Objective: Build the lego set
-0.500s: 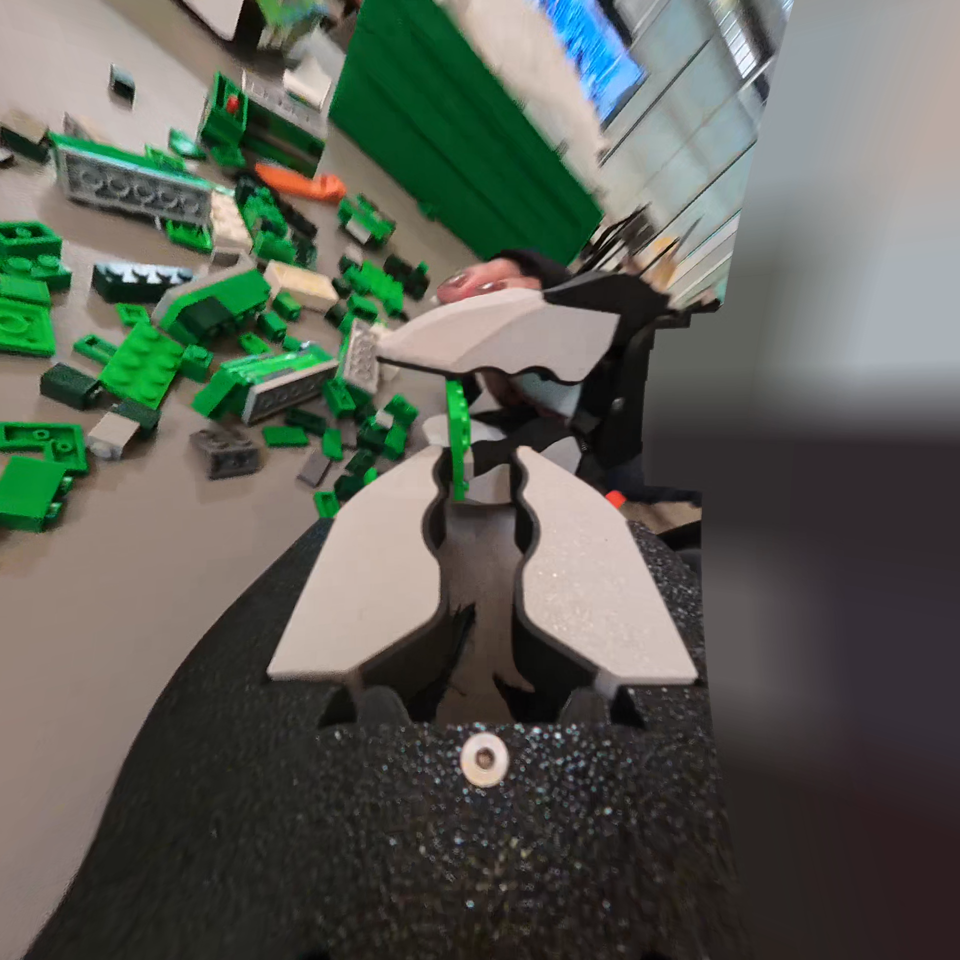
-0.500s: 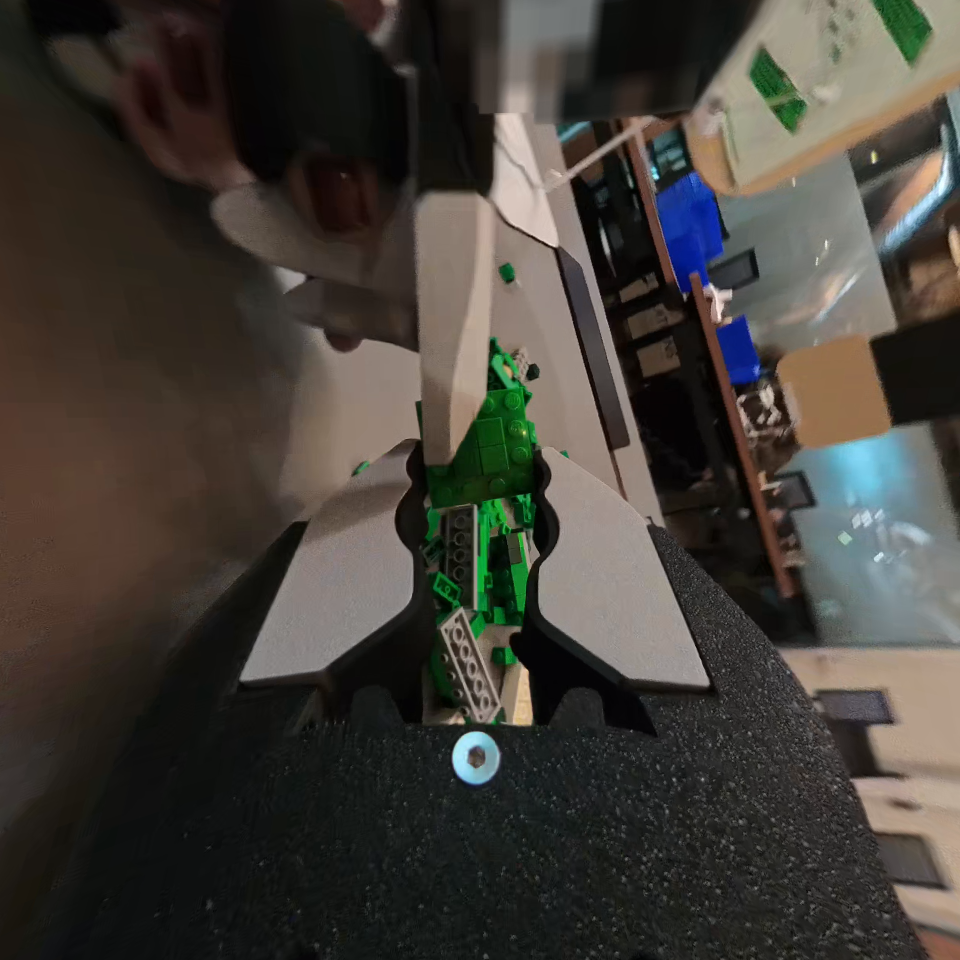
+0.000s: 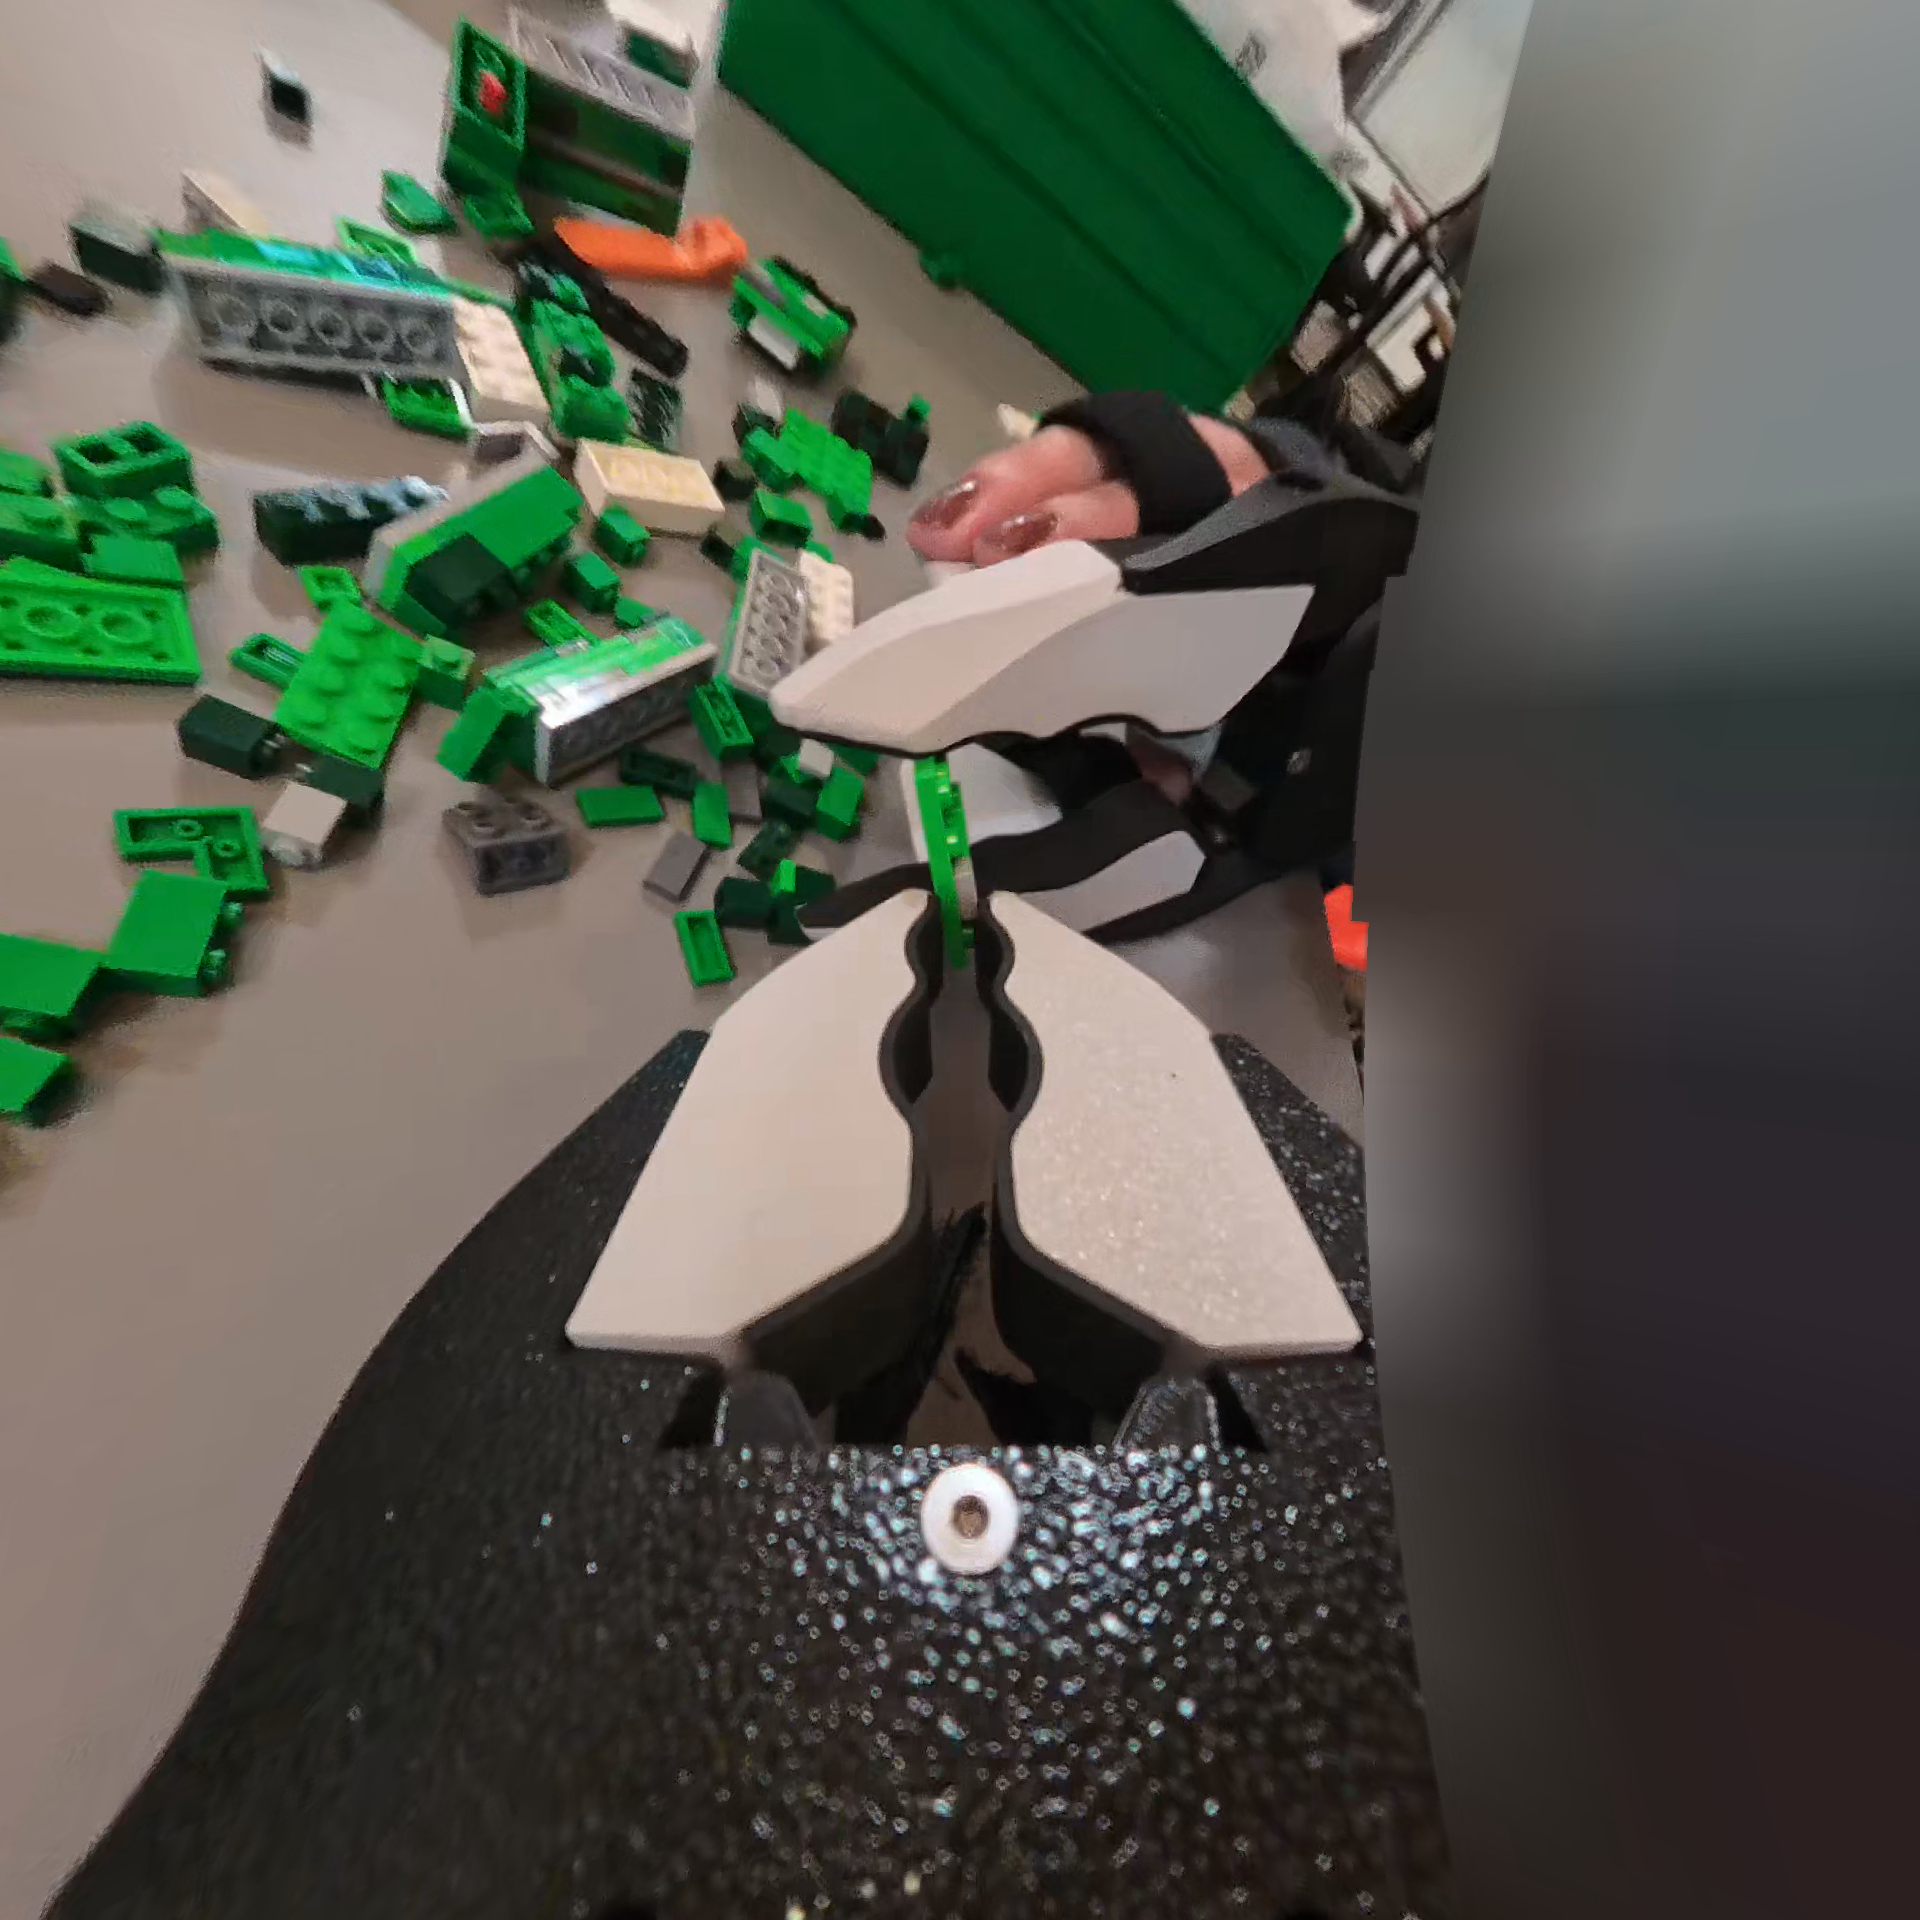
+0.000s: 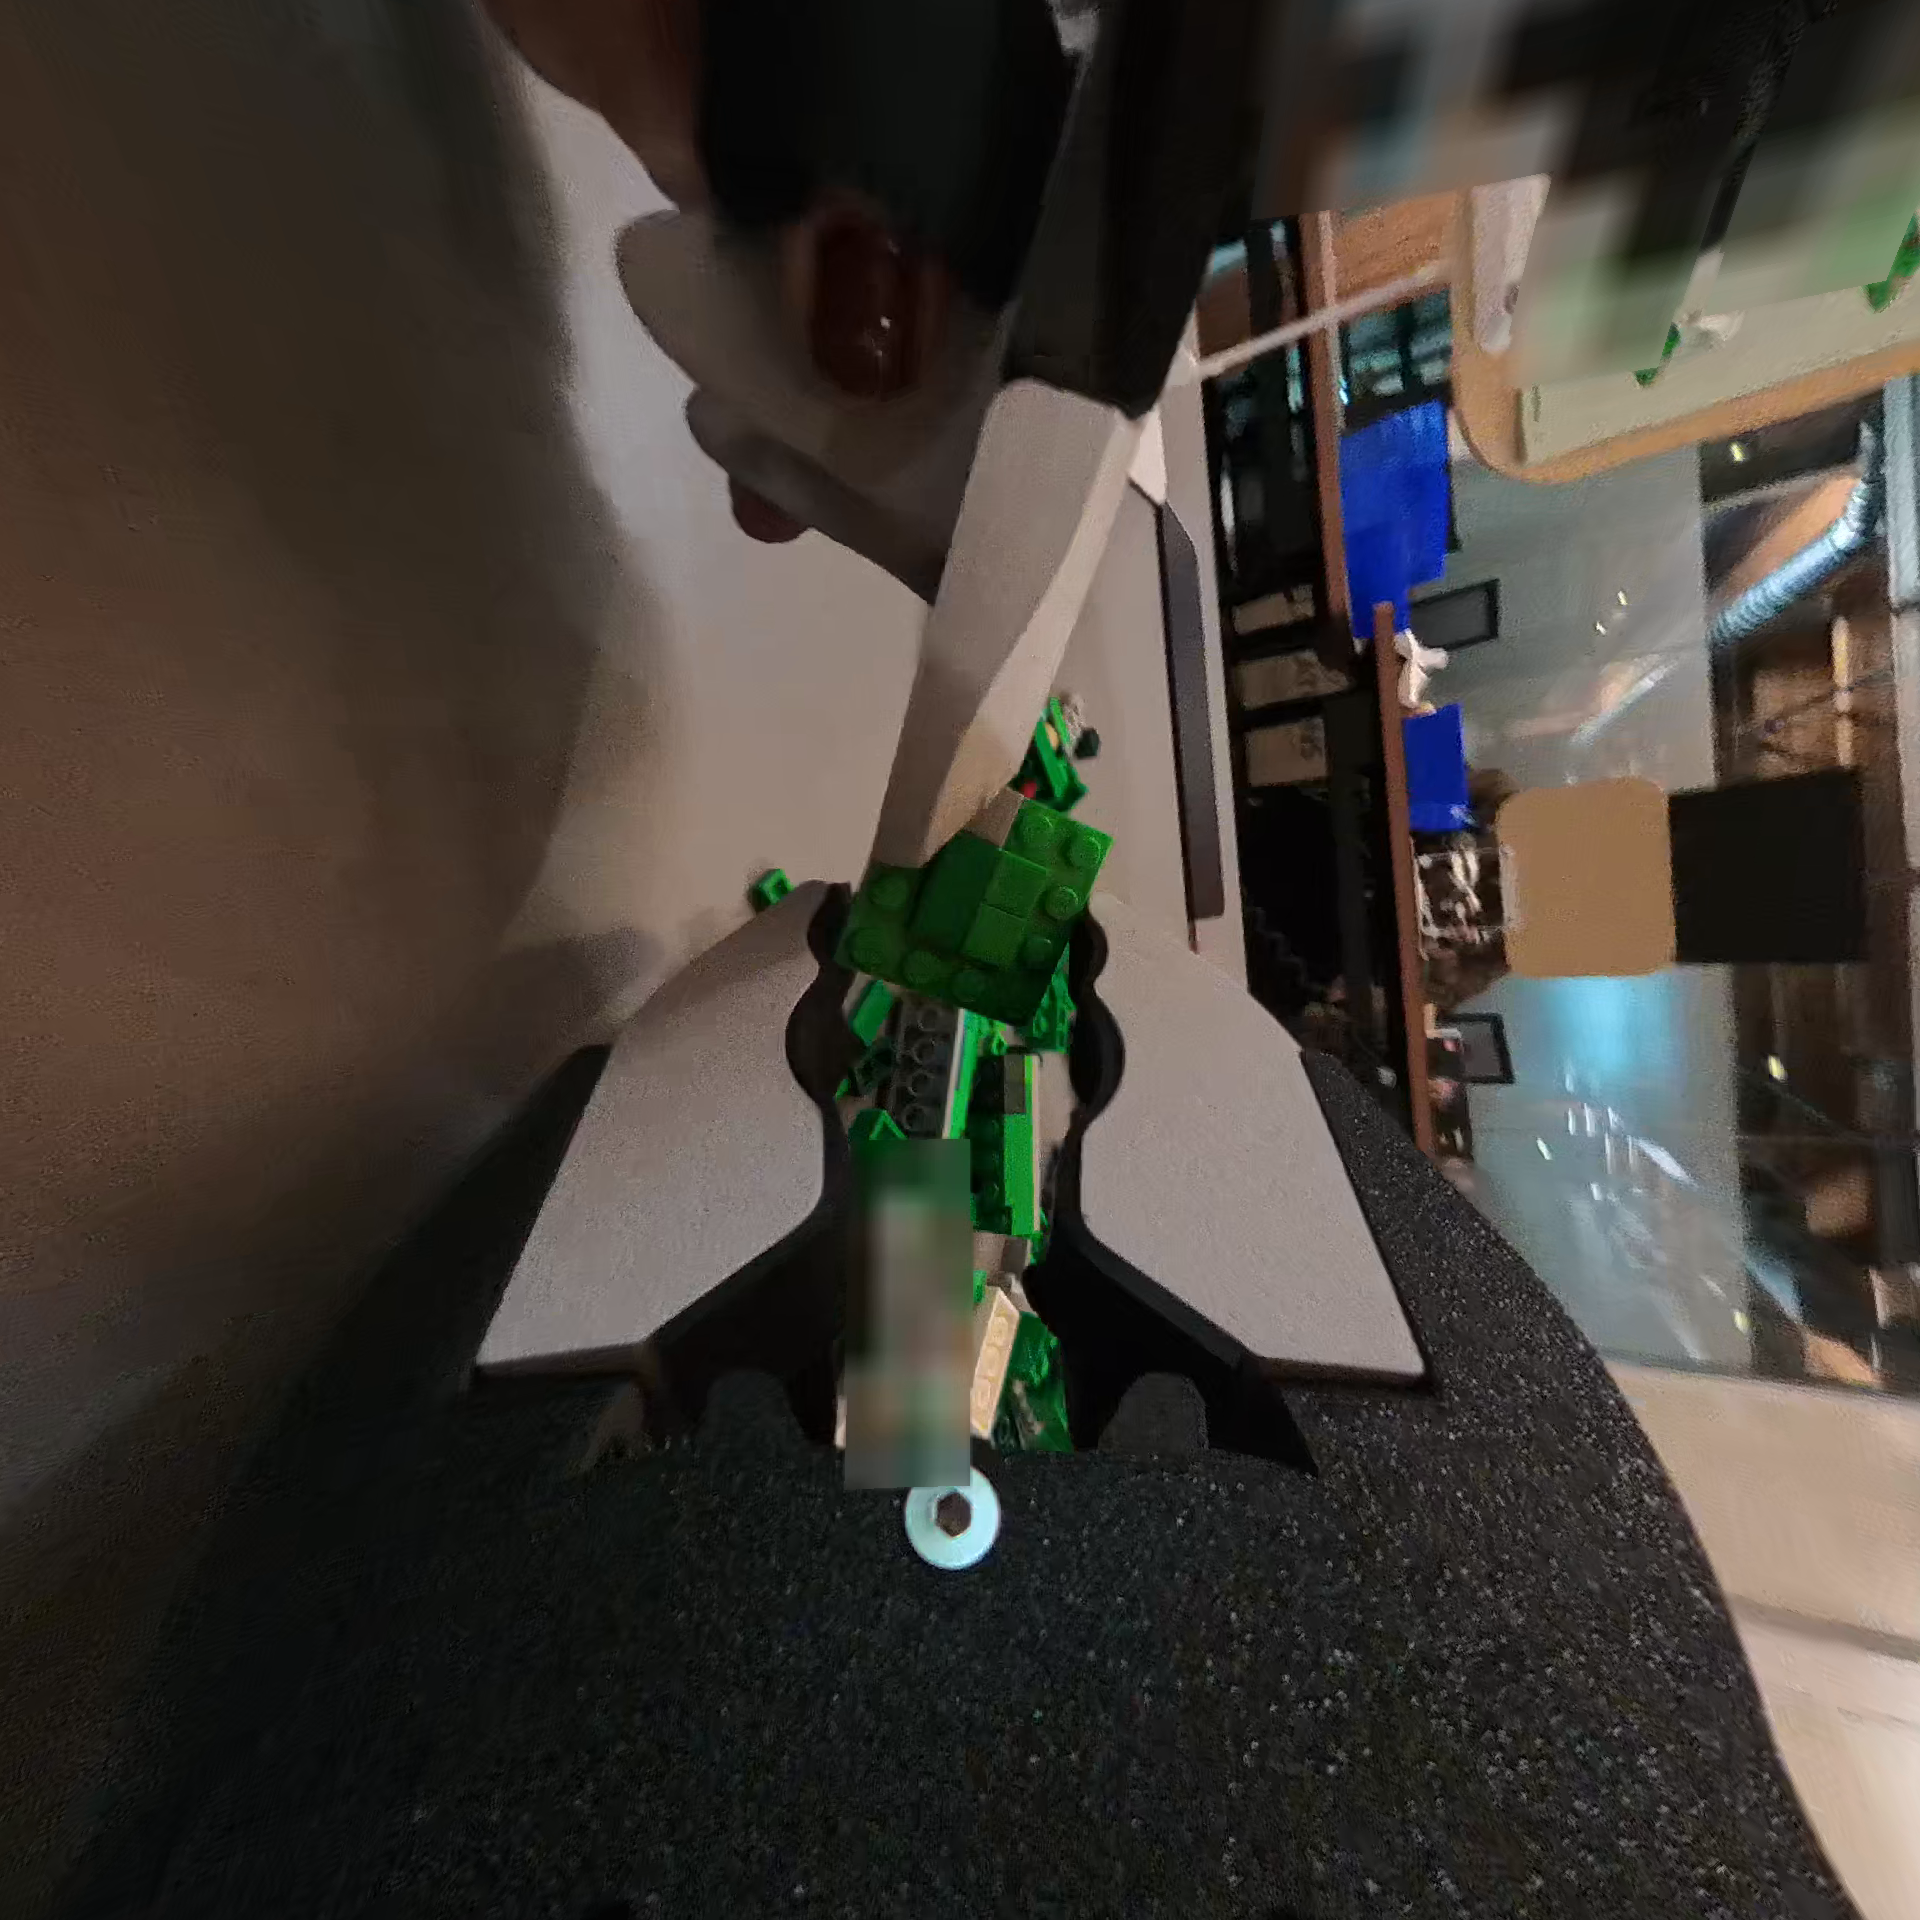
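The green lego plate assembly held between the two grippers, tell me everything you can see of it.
The green lego plate assembly is a flat, studded plastic piece, bright green, with smaller flat tiles stacked on its face. In the right wrist view it is tilted, showing its broad face; in the left wrist view it stands edge-on and thin. The left gripper is shut on its lower edge, and the right gripper clamps its sides. It hangs above the grey table, clear of the loose bricks.

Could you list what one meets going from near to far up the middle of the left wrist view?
Left gripper → green plate pinched edge-on at its tips → right gripper crossing from the right → hand → green box.
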`<control>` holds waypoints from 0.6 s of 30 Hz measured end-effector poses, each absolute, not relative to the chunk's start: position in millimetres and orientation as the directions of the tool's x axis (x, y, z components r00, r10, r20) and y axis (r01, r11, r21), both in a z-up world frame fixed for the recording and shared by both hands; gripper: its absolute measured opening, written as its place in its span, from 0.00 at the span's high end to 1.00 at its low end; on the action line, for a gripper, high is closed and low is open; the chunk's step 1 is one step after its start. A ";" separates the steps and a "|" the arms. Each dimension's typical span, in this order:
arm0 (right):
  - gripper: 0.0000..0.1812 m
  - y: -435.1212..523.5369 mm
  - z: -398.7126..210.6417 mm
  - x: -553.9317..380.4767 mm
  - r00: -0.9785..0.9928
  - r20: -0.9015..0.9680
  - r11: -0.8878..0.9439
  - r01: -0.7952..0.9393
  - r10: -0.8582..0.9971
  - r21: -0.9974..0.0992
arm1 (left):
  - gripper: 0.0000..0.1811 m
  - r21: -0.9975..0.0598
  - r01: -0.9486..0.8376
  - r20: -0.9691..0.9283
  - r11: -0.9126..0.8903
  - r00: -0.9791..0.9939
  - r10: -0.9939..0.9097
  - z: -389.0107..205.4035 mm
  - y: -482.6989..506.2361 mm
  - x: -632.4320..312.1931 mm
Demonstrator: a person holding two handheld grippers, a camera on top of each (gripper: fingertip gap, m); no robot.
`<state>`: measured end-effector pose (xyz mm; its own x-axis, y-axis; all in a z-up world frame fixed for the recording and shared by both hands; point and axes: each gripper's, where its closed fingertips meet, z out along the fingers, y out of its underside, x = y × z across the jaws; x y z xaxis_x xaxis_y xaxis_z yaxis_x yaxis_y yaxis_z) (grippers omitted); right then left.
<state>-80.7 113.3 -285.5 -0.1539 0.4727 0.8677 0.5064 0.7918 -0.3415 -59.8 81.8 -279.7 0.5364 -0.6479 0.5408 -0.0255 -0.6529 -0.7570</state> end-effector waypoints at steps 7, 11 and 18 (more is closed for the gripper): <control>0.79 116.9 -265.1 -90.6 0.121 0.618 0.502 0.474 0.777 -0.723 | 0.96 -0.807 0.153 0.558 -0.570 0.515 -0.651 -256.5 97.2 -61.2; 0.75 114.6 -259.3 -87.2 0.032 0.797 0.707 0.441 0.604 -0.553 | 0.97 -0.791 0.157 0.578 -0.592 0.510 -0.637 -256.4 95.3 -58.2; 0.75 103.2 -280.8 -82.1 -0.198 0.959 0.895 0.436 0.201 -0.097 | 0.97 -0.726 -0.060 0.568 -0.685 0.509 -0.646 -282.7 73.6 -47.7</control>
